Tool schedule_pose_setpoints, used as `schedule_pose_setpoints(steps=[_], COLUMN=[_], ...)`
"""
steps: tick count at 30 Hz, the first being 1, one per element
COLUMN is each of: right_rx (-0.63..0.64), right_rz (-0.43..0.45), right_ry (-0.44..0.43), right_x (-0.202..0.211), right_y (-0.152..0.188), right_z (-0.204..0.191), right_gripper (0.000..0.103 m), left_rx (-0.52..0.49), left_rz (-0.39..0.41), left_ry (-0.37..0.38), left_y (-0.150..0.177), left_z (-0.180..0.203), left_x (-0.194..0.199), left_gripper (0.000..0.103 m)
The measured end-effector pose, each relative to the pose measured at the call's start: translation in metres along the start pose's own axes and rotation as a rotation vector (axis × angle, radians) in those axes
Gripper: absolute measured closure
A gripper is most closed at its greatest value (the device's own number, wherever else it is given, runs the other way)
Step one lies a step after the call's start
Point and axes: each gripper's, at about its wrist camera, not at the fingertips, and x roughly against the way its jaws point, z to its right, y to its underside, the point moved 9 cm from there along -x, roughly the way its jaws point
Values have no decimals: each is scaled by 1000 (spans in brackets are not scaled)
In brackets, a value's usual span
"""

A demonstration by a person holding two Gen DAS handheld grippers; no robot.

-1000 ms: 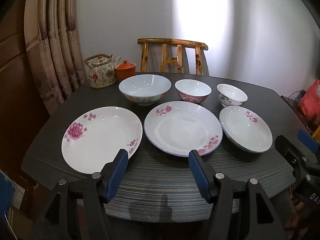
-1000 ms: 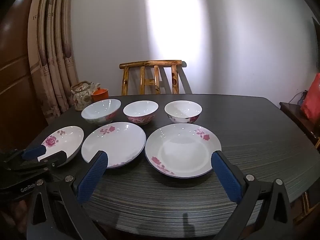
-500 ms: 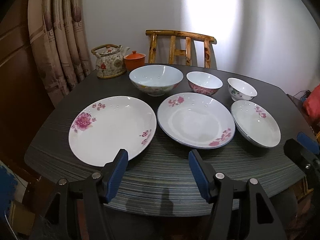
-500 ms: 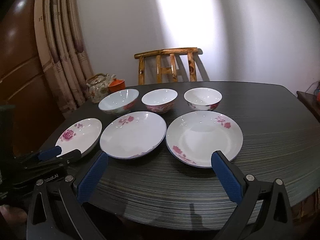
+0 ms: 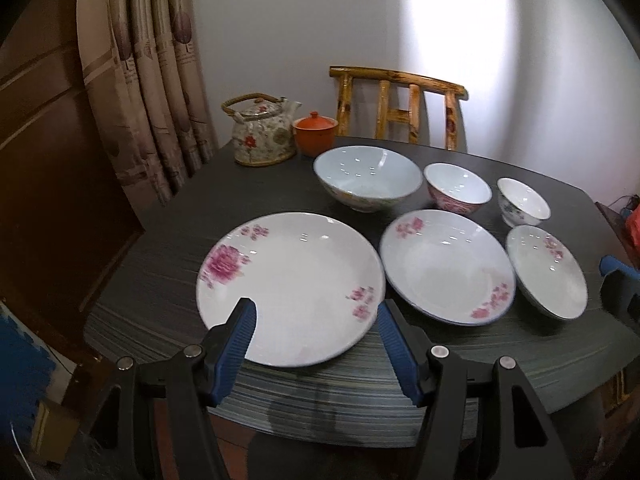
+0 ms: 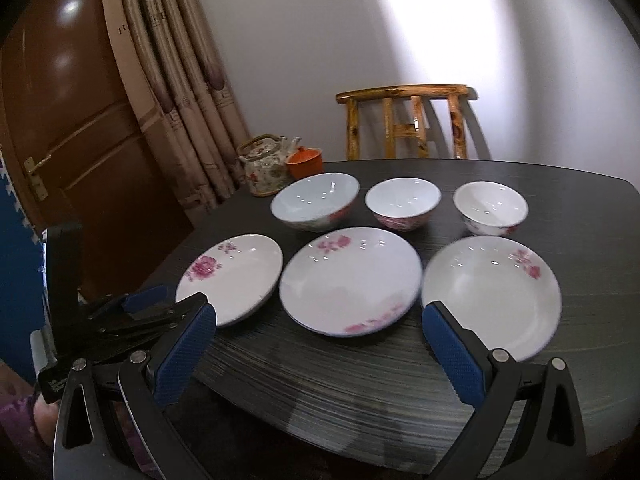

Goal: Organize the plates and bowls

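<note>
So the table [image 5: 168, 224] has three plates in the front row and three bowls lined up right behind them, nothing stacked yet. Using the flowered teapot [image 5: 262, 130] in the far corner as the anchor: the big bowl [image 5: 367, 178] sits nearest it, then the pink bowl [image 5: 458, 188], then the small bowl [image 5: 523, 201] farthest away. Same deal with the plates: the large plate [image 5: 292, 286] is on the teapot's side, the middle plate [image 5: 446, 266] is next, and the small deep plate [image 5: 546, 272] is farthest out. One orange lidded cup [image 5: 315, 133] sits just beside the teapot, and one wooden chair [image 5: 398, 106] stands behind the table. The left gripper [image 5: 312, 332] is spread wide, holding nothing, hovering over the near rim of the large plate. The right gripper [image 6: 320, 352] is wide too, empty, low by the table edge in front of the middle and small plates. My worry: these are glazed and slick, so a shallow pinch on a rim could let a plate slip out or tip. The plates also sit nearly touching, so lifting one carelessly could knock its neighbour or a bowl behind it.
</note>
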Motion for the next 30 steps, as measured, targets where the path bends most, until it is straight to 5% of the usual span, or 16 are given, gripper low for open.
schedule_pose_setpoints(steps=[16,30], right_rx=[27,90], right_rz=[-173,-364], right_ry=[-226,-304], right_x=[-81,-169], right_y=[-38,-36], right_z=[-56,-71], right_gripper=[8,37], left_rx=[131,184], left_rz=[-108,-228], left_ry=[-78,-96], left_y=[-9,14], left_z=[-82,-105], left_x=[-39,-73], left_gripper=[39,39])
